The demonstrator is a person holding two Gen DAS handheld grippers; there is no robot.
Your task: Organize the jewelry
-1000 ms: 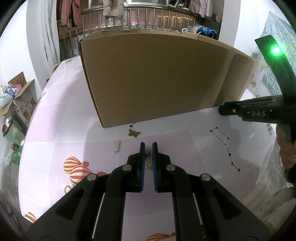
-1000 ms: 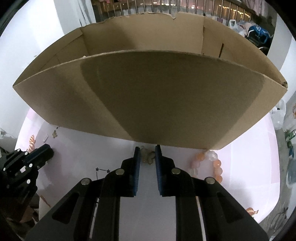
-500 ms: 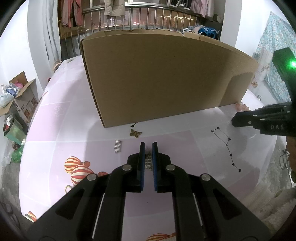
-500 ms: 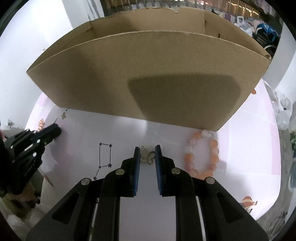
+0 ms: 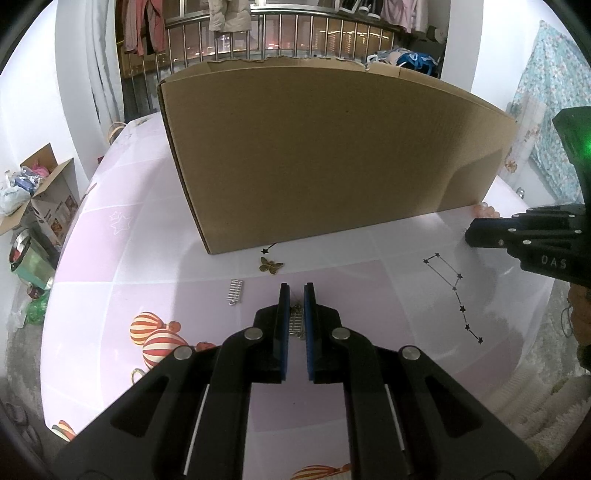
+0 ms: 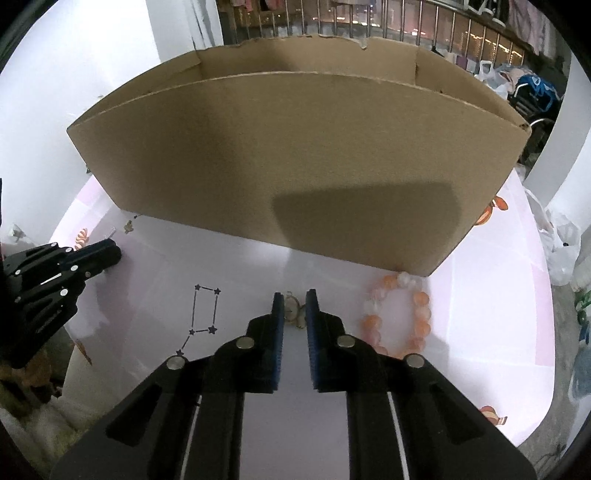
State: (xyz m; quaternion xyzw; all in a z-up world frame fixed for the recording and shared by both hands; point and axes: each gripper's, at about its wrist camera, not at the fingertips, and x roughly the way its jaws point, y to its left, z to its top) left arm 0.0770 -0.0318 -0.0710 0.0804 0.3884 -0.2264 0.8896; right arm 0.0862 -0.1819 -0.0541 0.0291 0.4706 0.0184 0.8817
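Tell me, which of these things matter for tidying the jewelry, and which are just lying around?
Part of the job:
cardboard box
butterfly charm
silver clip
bead bracelet
gold piece in the right tool
small piece in the left tool

Just lying about:
open carton on the floor
hanging clothes

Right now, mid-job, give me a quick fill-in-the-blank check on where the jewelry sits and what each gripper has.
1. The butterfly charm lies on the table just in front of the cardboard ____.
2. The beaded bracelet lies to the ____ of the right gripper.
3. The left gripper jaws are closed on a small ____ earring.

Missing words: box; right; silver
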